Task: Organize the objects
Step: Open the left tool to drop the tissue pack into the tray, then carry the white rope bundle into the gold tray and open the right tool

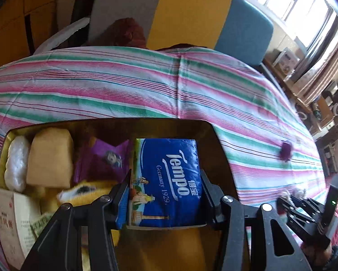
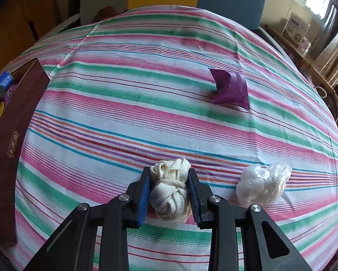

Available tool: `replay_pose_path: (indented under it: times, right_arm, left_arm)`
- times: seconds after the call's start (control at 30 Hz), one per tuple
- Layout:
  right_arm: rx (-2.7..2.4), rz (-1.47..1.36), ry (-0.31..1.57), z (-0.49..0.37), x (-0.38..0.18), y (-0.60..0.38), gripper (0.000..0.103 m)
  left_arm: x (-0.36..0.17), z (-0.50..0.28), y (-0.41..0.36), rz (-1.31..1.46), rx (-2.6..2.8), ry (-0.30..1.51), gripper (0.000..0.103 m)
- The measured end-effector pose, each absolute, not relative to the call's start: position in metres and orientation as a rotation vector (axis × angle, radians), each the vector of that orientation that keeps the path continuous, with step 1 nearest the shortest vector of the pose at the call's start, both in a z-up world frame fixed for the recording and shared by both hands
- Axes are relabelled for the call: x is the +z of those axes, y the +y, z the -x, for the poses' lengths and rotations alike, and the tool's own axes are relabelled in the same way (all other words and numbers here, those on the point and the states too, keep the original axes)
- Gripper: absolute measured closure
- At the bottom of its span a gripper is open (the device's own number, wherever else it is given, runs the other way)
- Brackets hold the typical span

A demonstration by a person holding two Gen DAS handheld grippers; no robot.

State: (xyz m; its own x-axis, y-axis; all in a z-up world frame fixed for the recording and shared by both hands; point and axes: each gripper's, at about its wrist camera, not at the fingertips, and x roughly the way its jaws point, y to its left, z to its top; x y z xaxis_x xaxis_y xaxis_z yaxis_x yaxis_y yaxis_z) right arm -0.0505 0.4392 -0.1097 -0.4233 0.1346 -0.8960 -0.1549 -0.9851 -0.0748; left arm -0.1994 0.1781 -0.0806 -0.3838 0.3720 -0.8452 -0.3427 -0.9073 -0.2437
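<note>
on the pink, green and white striped cloth (image 2: pixel 169 117) sat a dark rectangular box (image 1: pixel 216 140), already full of small items. over it the left gripper (image 1: pixel 165 186) pinched a blue tissue pack (image 1: pixel 169 180). right of the box, the right gripper (image 2: pixel 169 190) clamped a cream knotted cord bundle (image 2: pixel 171 189) beside a crumpled clear plastic wad (image 2: pixel 262 185); a purple sachet (image 2: pixel 232 89) lay farther off. sunlit windows (image 1: pixel 304 6) stood beyond.
</note>
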Motion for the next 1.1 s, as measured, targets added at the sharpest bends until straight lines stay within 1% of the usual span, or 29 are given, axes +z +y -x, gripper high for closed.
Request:
replay_pose_path:
  times: [0.13,0.17,0.23,0.3,0.4,0.6,0.8,1.1]
  right_arm:
    - [2.517,1.581,0.030,0.052,-0.110,0.441,0.070]
    - [2.517,1.581,0.029,0.052,-0.109,0.440,0.070]
    - [2.518,1.580,0.031,0.052,-0.109,0.440,0.070]
    - [2.519,1.580,0.035,0.053,-0.109,0.441,0.070]
    - [2.520,1.578,0.037,0.054,-0.109,0.441,0.070]
    - [2.524,1.575,0.030,0.055,-0.109,0.441,0.070]
    - [2.524,1.568,0.011,0.055,-0.110,0.439,0.070]
    - [2.519,1.547,-0.016,0.052,-0.110,0.435,0.070]
  left_arm:
    - [-0.094,0.217,0.184,1.441,2.332,0.012,0.050]
    - [-0.096,0.220,0.186,1.444,2.321,0.011,0.049]
    - [-0.094,0.220,0.187,1.428,2.311,0.005,0.038]
    - [-0.091,0.218,0.185,1.416,2.307,0.004,0.034]
    - [-0.082,0.212,0.177,1.396,2.321,-0.023,0.034]
    - [-0.047,0.159,0.153,1.223,2.414,0.036,0.034]
    - [-0.027,0.102,0.128,1.106,2.467,0.096,0.034]
    - [-0.008,0.059,0.100,1.024,2.540,0.133,0.034]
